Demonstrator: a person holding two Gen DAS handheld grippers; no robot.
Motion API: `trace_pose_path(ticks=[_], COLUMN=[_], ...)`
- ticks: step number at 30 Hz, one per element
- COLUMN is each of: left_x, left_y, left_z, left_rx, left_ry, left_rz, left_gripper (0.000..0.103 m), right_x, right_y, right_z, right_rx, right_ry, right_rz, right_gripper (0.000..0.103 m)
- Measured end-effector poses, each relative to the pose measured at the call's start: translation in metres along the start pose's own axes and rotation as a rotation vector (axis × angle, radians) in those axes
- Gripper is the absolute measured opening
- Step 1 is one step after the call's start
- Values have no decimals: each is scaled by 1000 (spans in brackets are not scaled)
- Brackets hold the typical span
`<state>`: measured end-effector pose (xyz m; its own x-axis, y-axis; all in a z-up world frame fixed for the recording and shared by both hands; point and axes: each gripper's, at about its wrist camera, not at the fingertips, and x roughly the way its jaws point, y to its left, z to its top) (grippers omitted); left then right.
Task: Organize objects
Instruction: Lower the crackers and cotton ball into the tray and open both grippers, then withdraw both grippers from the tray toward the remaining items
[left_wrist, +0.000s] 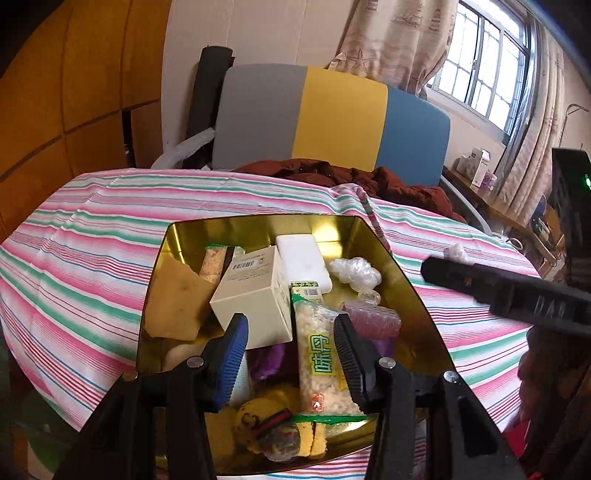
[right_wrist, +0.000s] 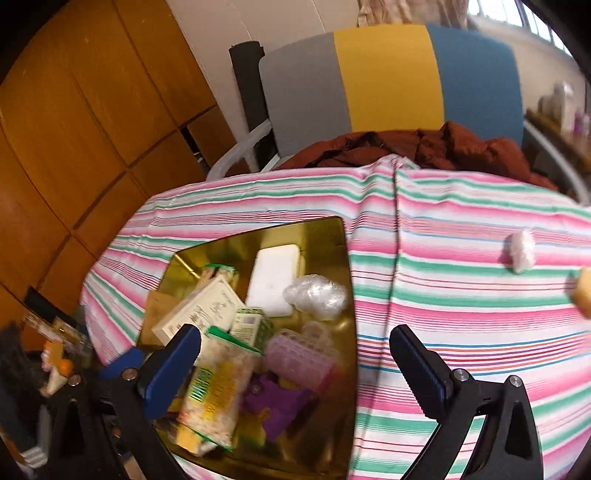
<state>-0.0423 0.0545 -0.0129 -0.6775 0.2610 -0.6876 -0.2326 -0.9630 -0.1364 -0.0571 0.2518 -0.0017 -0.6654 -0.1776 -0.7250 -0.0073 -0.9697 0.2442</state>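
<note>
A gold tin (left_wrist: 177, 236) on the striped cloth holds several items: a cream box (left_wrist: 251, 295), a white block (left_wrist: 303, 258), a yellow sponge (left_wrist: 173, 299), a pink roller (left_wrist: 373, 319), crumpled clear plastic (left_wrist: 354, 273) and a snack packet (left_wrist: 321, 354). My left gripper (left_wrist: 291, 347) hovers over the tin's near half, its jaws partly apart above the packet and pressing on nothing. My right gripper (right_wrist: 295, 362) stands wide open and empty over the tin's (right_wrist: 332, 229) right side, above the pink roller (right_wrist: 299, 358). One of its fingers (left_wrist: 498, 291) shows in the left wrist view.
A white plastic wad (right_wrist: 521, 251) and a yellow object (right_wrist: 583, 291) lie on the cloth (right_wrist: 461, 295) right of the tin. A chair (left_wrist: 340, 114) with a brown jacket (left_wrist: 351, 177) stands behind the table. Wooden cabinets (right_wrist: 74, 129) are on the left.
</note>
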Motion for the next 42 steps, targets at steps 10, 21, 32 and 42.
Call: trace_pose_path(ticks=[10, 21, 32, 42], left_x=[-12, -13, -6, 1], left_y=[-18, -44, -81, -115], left_z=[2, 5, 12, 15], left_rx=[63, 140, 228, 284], left_ry=[-27, -23, -6, 6], left_rz=[4, -11, -69, -183], left_gripper=[49, 49, 49, 49], right_x=[-14, -27, -32, -48], right_y=[0, -8, -66, -161], right_z=[-19, -32, -34, -32], right_rx=[-73, -97, 19, 215], right_ry=[-24, -55, -5, 82], right_rz=[-92, -224, -262, -333], right_gripper=[103, 103, 103, 103])
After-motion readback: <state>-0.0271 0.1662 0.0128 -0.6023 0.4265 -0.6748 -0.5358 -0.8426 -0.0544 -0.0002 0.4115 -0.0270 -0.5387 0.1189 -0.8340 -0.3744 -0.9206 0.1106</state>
